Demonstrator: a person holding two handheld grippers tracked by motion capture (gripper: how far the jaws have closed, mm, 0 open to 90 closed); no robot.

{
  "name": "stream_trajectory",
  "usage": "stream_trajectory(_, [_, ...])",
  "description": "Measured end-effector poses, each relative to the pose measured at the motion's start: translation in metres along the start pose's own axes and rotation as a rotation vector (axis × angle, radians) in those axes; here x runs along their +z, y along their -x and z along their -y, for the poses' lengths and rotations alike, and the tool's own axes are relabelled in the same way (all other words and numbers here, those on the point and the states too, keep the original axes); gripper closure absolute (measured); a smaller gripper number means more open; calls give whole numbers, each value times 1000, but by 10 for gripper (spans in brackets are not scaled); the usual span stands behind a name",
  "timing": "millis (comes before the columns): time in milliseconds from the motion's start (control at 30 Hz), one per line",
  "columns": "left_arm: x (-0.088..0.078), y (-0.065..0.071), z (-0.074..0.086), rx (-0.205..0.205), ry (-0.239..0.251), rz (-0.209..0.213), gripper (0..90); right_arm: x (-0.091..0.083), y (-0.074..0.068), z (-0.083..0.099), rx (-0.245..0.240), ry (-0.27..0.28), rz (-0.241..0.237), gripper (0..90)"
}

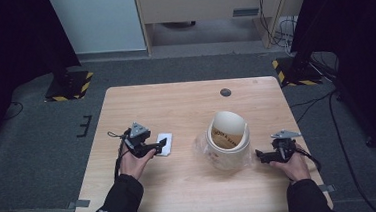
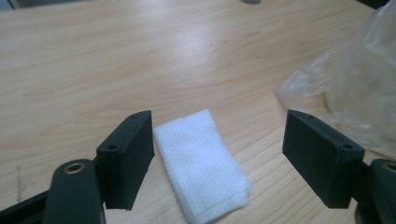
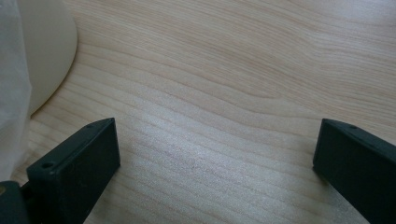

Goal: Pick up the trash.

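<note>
A: Take the cream tub (image 1: 228, 142) as the landmark. What lies around it?

B: The tub stands on the wooden desk (image 1: 175, 102), a little right of the desk's middle, with its flap lid tipped up at the back. Crumpled clear plastic (image 1: 202, 146) lies against its left side and touches it. Left of the tub, beyond the plastic and apart from it, lies a folded white cloth (image 1: 164, 143), flat on the wood.

A: And the left gripper (image 1: 159, 145)?

B: It is on the tub's left, held low over the cloth. In the left gripper view the cloth (image 2: 201, 163) lies between the two black jaws, closer to the jaw on the left of that view, perhaps just meeting it. The jaws stand wide apart and the pads do not press the cloth, so the gripper is released and holds nothing.

A: The right gripper (image 1: 259, 155)?

B: Just beside the tub's right side, pointing towards it. In the right gripper view its jaws are spread, with bare desk between them and the tub's rounded wall (image 3: 46, 42) at the upper left. It too is released, and I cannot tell whether it touches the tub.
</note>
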State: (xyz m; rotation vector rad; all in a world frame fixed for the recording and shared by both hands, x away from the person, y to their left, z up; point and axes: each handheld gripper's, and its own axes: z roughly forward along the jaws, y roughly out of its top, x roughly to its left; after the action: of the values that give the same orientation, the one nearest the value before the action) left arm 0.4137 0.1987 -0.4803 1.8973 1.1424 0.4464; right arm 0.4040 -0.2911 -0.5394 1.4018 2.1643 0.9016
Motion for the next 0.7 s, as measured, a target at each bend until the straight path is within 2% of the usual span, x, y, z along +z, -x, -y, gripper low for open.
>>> stream_trajectory(67, [3,-3,1,-3,-7,-8,250,0,0,0,0,0,0,7])
stream_trajectory(200, [14,-14,5,-35,-26,-35,274,0,0,0,0,0,-1,7])
stream_trajectory(300, [18,-16,8,-47,-42,-36,304,0,0,0,0,0,-2,8])
stream_trajectory(400, [28,-20,15,-74,-90,-31,320,0,0,0,-3,0,-3,8])
stream_trajectory(533, [32,-21,19,-70,-121,-38,343,0,0,0,-2,1,-3,9])
stream_trajectory(700, [36,-18,19,-62,-130,-40,382,0,0,0,-2,1,-3,9])
